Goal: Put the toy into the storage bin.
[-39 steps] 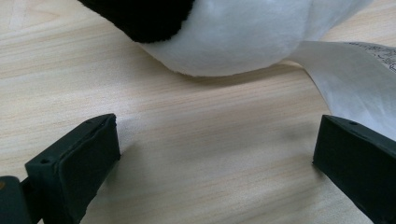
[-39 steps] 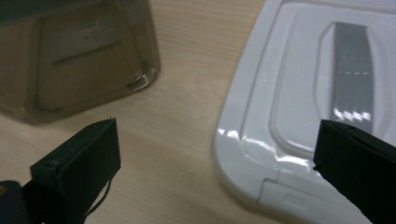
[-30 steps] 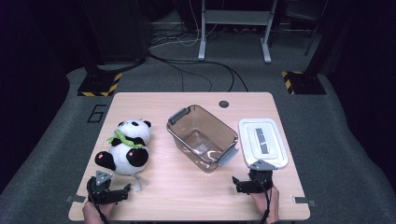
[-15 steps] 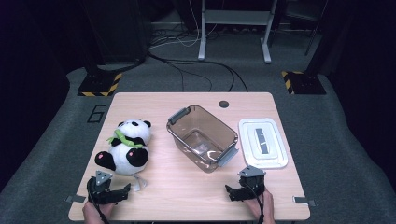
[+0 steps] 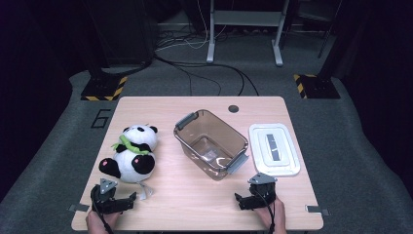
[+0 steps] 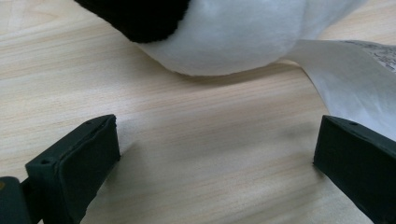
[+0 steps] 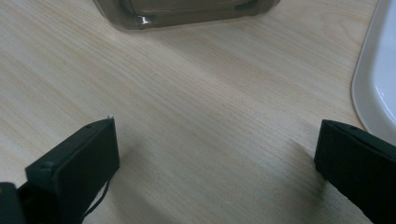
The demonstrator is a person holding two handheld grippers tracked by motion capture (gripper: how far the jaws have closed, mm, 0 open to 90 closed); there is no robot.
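A plush panda [image 5: 130,153] with a green scarf lies on the left of the wooden table [image 5: 195,204]; its white belly [image 6: 233,32] and paper tag [image 6: 355,88] show close ahead in the left gripper view. A clear brown bin [image 5: 210,145] stands mid-table, its base [image 7: 187,11] at the top of the right gripper view. A white lid [image 5: 273,148] lies to the bin's right, with its edge [image 7: 373,79] beside my right jaw. My left gripper [image 5: 127,201] rests open just below the panda. My right gripper [image 5: 242,201] rests open near the front edge, below the bin's corner.
A round dark hole [image 5: 234,108] marks the table's far edge. Beyond the table are floor cables [image 5: 204,63], a metal stand [image 5: 243,29] and striped floor plates [image 5: 102,90]. Bare wood lies between the two grippers.
My right gripper has drawn back toward the front edge and shifted left, away from the white lid. The left gripper has stayed put.
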